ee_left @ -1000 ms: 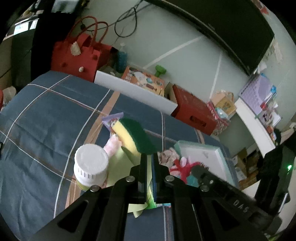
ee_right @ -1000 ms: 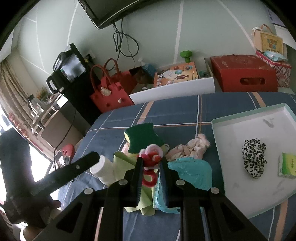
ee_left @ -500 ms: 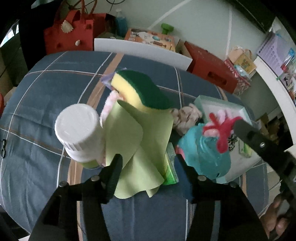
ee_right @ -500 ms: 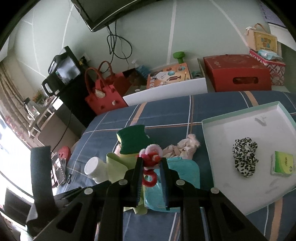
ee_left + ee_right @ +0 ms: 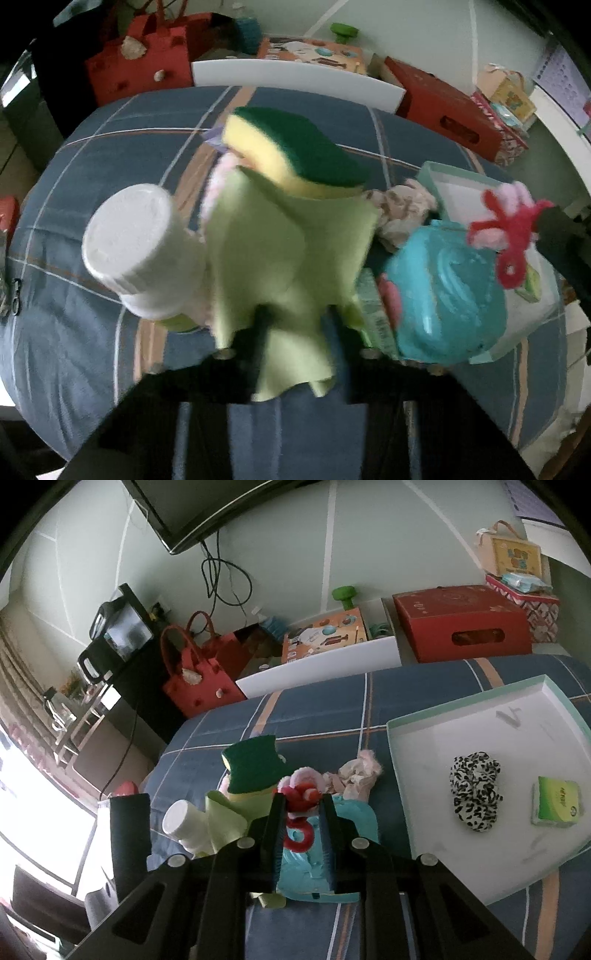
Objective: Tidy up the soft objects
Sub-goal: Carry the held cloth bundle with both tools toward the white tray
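A pile lies on the blue plaid cloth: a yellow-green sponge (image 5: pixel 295 155), a light green cloth (image 5: pixel 288 251), a white bottle (image 5: pixel 136 243), a teal pouch (image 5: pixel 447 295) and a beige fabric bundle (image 5: pixel 360 773). My left gripper (image 5: pixel 295 314) is open, its fingers on either side of the green cloth. My right gripper (image 5: pixel 301 812) is shut on a red and pink plush toy (image 5: pixel 301 794), held above the teal pouch (image 5: pixel 351 816). The toy also shows in the left wrist view (image 5: pixel 506 229). A white tray (image 5: pixel 517 716) at the right holds a leopard scrunchie (image 5: pixel 474 790) and a green packet (image 5: pixel 556 801).
A red handbag (image 5: pixel 199 675), an orange box (image 5: pixel 325 635), a white board (image 5: pixel 317 668) and a red box (image 5: pixel 461 624) stand behind the table's far edge. A black stand with a screen (image 5: pixel 122 631) is at the left.
My left gripper has opened and dropped closer over the green cloth. My right gripper has kept the plush toy and shifted slightly.
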A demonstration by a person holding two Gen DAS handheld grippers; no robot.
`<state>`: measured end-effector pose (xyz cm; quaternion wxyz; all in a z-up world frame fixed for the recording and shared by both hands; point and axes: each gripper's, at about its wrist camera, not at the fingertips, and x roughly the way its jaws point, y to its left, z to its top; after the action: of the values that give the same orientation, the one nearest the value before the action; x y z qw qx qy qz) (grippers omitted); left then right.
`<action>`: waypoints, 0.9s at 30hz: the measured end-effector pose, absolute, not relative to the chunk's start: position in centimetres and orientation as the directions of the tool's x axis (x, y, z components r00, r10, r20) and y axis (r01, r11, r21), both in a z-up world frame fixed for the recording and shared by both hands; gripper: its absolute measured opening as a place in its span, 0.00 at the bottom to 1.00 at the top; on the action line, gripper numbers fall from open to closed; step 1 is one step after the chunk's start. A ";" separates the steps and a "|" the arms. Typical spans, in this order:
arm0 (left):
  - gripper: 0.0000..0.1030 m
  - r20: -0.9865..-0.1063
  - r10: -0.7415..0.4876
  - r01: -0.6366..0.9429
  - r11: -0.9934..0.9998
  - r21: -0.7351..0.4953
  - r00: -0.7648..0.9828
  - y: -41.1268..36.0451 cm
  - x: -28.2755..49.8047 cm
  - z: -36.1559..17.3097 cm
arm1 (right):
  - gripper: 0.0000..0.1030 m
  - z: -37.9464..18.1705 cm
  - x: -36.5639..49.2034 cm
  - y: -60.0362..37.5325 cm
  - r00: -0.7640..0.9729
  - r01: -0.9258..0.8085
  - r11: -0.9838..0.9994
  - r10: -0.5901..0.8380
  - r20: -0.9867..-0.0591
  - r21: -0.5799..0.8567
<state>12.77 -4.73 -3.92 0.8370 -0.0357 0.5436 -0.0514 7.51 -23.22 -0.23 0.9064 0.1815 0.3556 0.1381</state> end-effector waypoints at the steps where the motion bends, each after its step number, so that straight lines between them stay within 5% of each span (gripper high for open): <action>1: 0.19 -0.906 -0.130 0.040 0.991 -0.124 0.404 -4.4 12.8 -3.9 | 0.18 -0.2 7.5 -23.3 0.710 -0.120 0.895 0.379 -0.594 0.429; 7: 0.07 -0.893 -0.168 0.036 0.985 -0.168 0.418 -3.6 12.3 -3.2 | 0.18 -0.3 7.4 -24.0 0.716 -0.107 0.891 0.377 -0.588 0.442; 18: 0.05 -0.767 -0.289 0.090 0.952 -0.292 0.573 -1.9 10.2 4.5 | 0.18 0.0 7.0 -26.4 0.748 -0.084 0.860 0.387 -0.539 0.503; 27: 0.05 -0.774 -0.252 0.133 0.968 -0.215 0.581 -4.0 11.7 5.9 | 0.18 -0.3 7.1 -28.3 0.761 -0.048 0.844 0.377 -0.528 0.534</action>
<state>11.71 -4.04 5.88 0.8865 -0.0670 0.4448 -0.1084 7.14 -28.28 -0.32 0.9035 0.2532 0.3251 0.1175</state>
